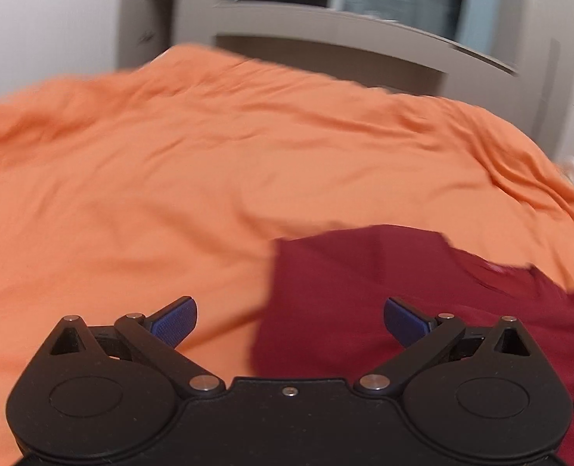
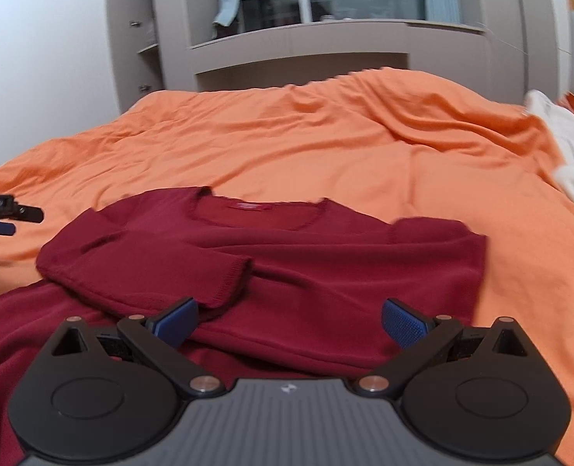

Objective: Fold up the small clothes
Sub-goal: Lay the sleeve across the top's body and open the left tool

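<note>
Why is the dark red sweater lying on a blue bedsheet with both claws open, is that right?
Nearly. The bedsheet is orange, not blue; the right wrist view shows it plainly. The rest holds: the dark red sweater lies on it, and the left claw and right claw are both open.

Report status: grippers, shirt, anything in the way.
Left gripper open, empty. Right gripper open, empty. Dark red shirt on orange bedspread, one sleeve folded in. White cloth at far right, off the shirt.
</note>
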Demonstrator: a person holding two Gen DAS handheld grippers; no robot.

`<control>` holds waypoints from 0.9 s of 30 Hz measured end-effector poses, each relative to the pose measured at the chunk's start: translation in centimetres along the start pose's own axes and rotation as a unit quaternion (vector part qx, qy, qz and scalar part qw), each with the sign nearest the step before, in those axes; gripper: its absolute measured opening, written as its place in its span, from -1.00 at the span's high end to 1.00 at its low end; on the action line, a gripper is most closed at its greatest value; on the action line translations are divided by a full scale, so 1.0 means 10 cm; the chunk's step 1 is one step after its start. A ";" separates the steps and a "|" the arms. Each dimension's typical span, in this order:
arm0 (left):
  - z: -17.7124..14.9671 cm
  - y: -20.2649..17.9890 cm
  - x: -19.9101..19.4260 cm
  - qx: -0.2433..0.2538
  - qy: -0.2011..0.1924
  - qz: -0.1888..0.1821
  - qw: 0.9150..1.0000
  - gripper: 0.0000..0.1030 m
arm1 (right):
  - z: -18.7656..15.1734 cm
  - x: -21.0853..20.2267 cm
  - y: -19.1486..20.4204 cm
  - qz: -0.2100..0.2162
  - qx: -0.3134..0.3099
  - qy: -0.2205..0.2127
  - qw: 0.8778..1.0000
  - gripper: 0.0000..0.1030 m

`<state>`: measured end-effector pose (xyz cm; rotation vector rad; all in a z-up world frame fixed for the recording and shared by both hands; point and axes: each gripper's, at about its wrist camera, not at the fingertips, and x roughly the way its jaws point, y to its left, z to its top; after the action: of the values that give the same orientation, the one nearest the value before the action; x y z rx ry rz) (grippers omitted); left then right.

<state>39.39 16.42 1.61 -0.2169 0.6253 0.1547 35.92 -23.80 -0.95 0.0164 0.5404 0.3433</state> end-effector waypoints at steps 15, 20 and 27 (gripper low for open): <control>-0.10 0.31 0.54 -0.082 0.097 -0.153 0.980 -0.82 | 0.02 0.33 0.32 0.018 -0.076 0.010 0.997 -1.00; -0.17 0.32 0.63 -0.083 0.137 -0.112 0.981 -0.40 | -0.05 0.40 0.25 0.012 -0.058 0.036 0.998 -1.00; -0.08 0.26 0.43 -0.068 0.120 -0.098 0.986 0.65 | -0.06 0.39 0.23 0.010 -0.055 0.039 0.998 -1.00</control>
<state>41.84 19.08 -1.97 -0.4320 0.8298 -0.0198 38.08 -20.44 -3.16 -0.0990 0.5984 0.3952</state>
